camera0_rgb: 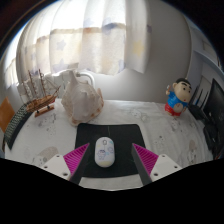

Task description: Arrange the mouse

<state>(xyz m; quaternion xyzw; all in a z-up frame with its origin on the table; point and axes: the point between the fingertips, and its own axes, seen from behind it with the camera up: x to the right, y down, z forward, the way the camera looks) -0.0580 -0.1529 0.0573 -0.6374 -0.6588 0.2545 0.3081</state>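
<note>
A white mouse (105, 152) lies on a black mouse mat (110, 135) on a white table. My gripper (111, 158) is open. The mouse rests on the mat between the fingers, nearer the left pink pad (77, 157), with a wide gap to the right pad (146, 158). Neither pad touches it.
A white jug-shaped vase (79, 97) stands behind the mat on the left. A model ship (40, 98) is further left. A toy figure in red (179, 98) stands at the back right, with a dark screen (213, 100) beside it. Curtains hang behind.
</note>
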